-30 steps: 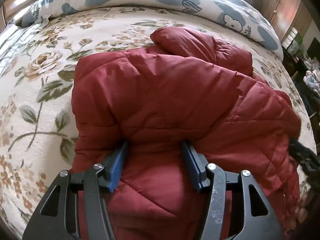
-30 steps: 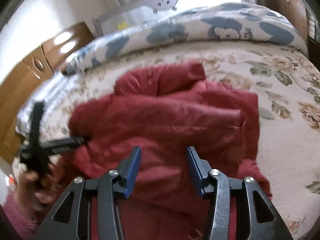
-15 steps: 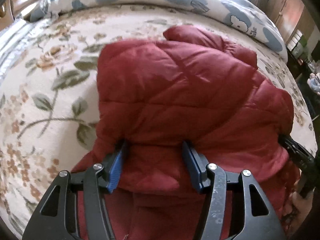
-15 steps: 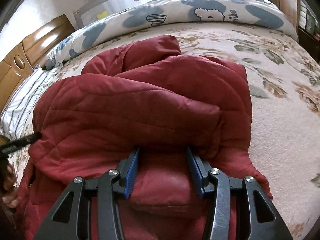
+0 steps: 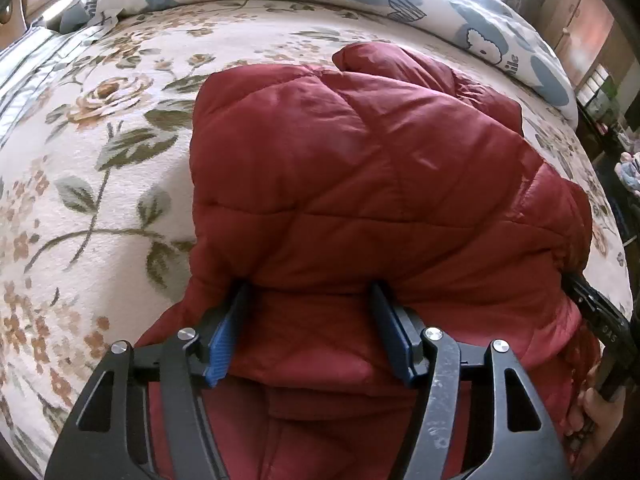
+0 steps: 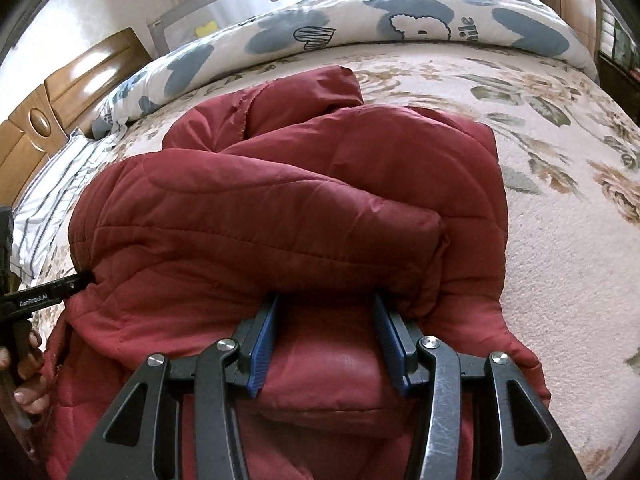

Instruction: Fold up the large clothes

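Note:
A dark red quilted jacket (image 5: 360,168) lies bunched and folded over on the floral bedspread (image 5: 92,184); it also fills the right wrist view (image 6: 280,216). My left gripper (image 5: 310,292) stands open, its blue-padded fingers pushed under a folded-over flap of the jacket, tips hidden by cloth. My right gripper (image 6: 326,300) is likewise open, its tips tucked under the fold at the jacket's right side. Each gripper shows at the edge of the other's view: the right one (image 5: 600,320), the left one (image 6: 40,300).
A rolled blue-and-white cartoon quilt (image 6: 400,20) lies along the far side of the bed. A wooden headboard (image 6: 60,92) and striped pillow (image 6: 52,184) are at the left. Wooden cabinets (image 5: 576,28) stand beyond the bed. Bare bedspread (image 6: 560,220) surrounds the jacket.
Both grippers have carried the near flap of the jacket forward over the rest, so the fold now lies farther up the bed. The jaws have stayed the same width.

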The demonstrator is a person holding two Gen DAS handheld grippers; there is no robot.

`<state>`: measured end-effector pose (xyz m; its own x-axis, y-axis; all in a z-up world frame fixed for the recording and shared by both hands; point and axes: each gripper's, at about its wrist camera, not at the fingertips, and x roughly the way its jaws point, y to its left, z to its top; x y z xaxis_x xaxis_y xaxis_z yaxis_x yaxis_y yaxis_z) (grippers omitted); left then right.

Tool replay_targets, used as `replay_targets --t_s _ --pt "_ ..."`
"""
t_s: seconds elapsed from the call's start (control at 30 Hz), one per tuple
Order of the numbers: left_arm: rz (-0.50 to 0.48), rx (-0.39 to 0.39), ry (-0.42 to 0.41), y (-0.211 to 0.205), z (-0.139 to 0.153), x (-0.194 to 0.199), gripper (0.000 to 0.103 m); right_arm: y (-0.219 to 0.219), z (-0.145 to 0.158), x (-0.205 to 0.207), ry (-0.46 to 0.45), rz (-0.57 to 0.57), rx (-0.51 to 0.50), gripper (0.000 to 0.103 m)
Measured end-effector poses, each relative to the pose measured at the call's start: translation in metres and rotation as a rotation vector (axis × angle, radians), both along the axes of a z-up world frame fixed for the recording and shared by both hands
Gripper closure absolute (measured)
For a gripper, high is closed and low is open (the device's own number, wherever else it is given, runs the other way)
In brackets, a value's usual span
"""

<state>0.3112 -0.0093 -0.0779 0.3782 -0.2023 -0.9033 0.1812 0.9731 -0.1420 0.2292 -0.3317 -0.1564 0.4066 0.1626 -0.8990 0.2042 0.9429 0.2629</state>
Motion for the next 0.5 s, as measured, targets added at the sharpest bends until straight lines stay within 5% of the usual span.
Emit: replay_targets --t_s 0.3,0.5 --pt "0.020 -0.027 0.014 0.017 0.016 -0.014 0.028 -0.007 0.019 -0.004 0.021 -0.047 0.032 0.054" --pt "0.049 -0.003 -0.006 0.030 0.029 -0.039 0.028 -0.017 0.043 -0.030 0.005 -0.088 0.096 0.040"
